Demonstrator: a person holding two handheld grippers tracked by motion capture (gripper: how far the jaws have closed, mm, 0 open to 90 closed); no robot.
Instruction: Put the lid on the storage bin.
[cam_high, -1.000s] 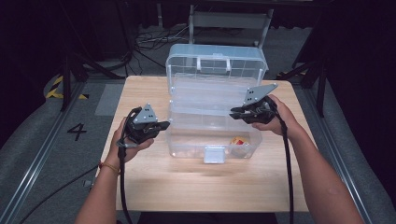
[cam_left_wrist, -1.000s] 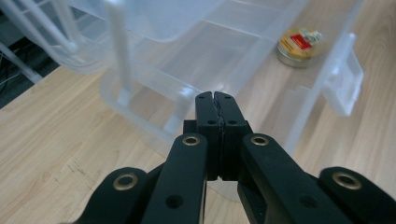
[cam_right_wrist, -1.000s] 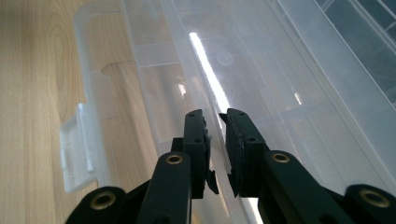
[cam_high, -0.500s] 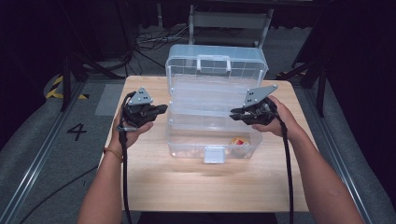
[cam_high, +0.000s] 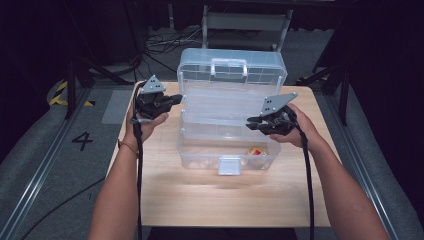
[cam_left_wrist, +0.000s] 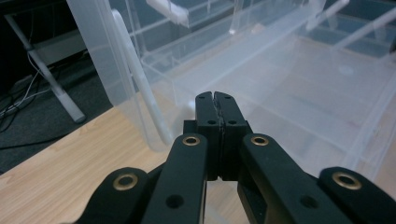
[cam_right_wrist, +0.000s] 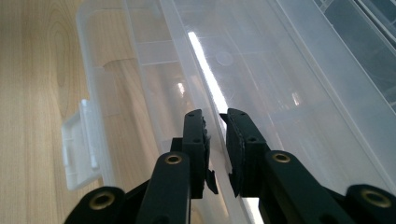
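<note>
While your right gripper (cam_right_wrist: 214, 140) holds the clear box's tray rim (cam_right_wrist: 205, 88) between narrow jaws, your left gripper (cam_left_wrist: 216, 100) hangs beside the clear box (cam_high: 230, 75), jaws closed and empty.

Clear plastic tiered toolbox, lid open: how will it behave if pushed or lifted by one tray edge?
The clear plastic tiered toolbox looks thin-walled and nearly empty, so probably light and apt to slide on the smooth wooden table. With its lid standing upright, it may tip backward. The right gripper straddles a glossy tray edge, which likely flexes and slips.
</note>
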